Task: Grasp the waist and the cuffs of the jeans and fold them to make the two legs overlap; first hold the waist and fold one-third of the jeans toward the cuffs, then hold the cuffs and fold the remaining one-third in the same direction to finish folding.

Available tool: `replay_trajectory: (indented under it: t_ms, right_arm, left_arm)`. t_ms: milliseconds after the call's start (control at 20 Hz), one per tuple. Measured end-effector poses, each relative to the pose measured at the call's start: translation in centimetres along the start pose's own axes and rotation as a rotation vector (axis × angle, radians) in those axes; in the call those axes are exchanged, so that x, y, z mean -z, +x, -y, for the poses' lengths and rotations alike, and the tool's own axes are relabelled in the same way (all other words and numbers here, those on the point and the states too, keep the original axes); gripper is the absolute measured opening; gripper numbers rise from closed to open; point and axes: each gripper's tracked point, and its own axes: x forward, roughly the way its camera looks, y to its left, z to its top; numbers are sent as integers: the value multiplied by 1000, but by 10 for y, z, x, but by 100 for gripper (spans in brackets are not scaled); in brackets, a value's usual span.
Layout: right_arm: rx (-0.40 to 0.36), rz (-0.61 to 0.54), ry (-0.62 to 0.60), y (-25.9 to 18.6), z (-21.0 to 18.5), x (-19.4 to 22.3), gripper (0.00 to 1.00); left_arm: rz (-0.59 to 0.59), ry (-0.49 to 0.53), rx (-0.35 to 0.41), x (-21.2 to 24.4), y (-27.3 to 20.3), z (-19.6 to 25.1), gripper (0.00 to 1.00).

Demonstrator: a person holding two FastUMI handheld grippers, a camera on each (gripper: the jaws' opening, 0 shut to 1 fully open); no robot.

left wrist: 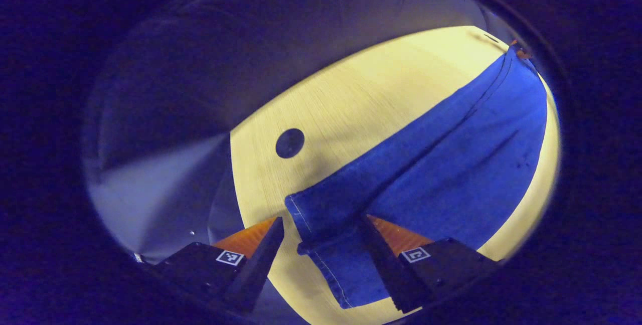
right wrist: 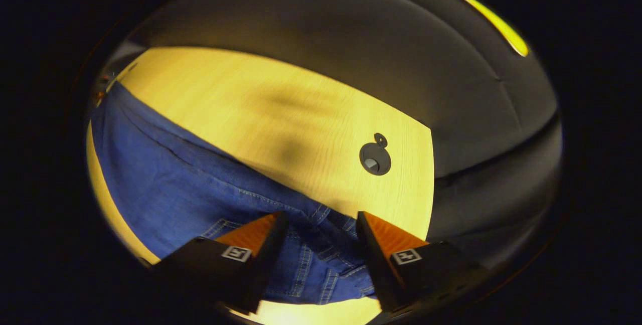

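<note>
The jeans (left wrist: pixel 451 164) lie stretched out flat on the table (left wrist: pixel 351 99), and each gripper sits at one end of them. In the left gripper view, the left gripper (left wrist: pixel 321 227) hangs over the cuffs (left wrist: pixel 321 219): the stacked leg ends reach in between its two fingers, which stand well apart, released and not pressing the cloth, while the rest of the legs runs away up and to the right toward the far edge of the table. In the right gripper view, the right gripper (right wrist: pixel 321 219) is over the waist (right wrist: pixel 326 255), with the belt loops and stitched band lying in the gap between its spread fingers; this gripper is likewise released, and I cannot tell whether either finger touches the fabric. From there the jeans run off to the upper left. The jeans are a mid-blue denim with a soft, slightly rumpled surface, pale contrast stitching along the hem and waistband, and a long seam line down the leg where one layer overlaps the other. The table is a pale wood-grain board, smooth and matte, with a round dark cable hole (right wrist: pixel 374 158) set in it near its edge, well apart from the jeans. Grey walls rise behind the table.
</note>
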Motion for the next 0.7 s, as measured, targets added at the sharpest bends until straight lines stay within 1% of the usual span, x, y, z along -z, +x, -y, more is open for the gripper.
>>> replay_trajectory:
  t_ms: [100, 150, 200, 300, 450, 550, 600, 700]
  right_arm:
    - [9, 92, 98, -23, 8, -14, 100]
    - [6, 129, 153, -35, 13, -20, 98]
    - [-2, 163, 215, -45, 17, -23, 98]
    - [-23, 209, 346, -56, 20, -18, 98]
    - [-30, 237, 524, -41, 26, 12, 98]
    - [-19, 230, 658, -34, 34, 40, 96]
    - [-4, 224, 744, -27, 39, 55, 99]
    - [6, 212, 968, -18, 45, 82, 98]
  left_arm:
    - [124, -36, -28, -25, -23, -2, 98]
    - [188, -55, -36, -39, -38, -2, 97]
    - [259, -82, -37, -53, -51, 0, 98]
    - [364, -158, -42, -75, -82, 3, 98]
    - [493, -301, 12, -108, -126, 22, 98]
    - [563, -343, 44, -121, -154, 39, 98]
    - [598, -363, 59, -128, -178, 51, 98]
    - [643, -390, 116, -137, -212, 82, 98]
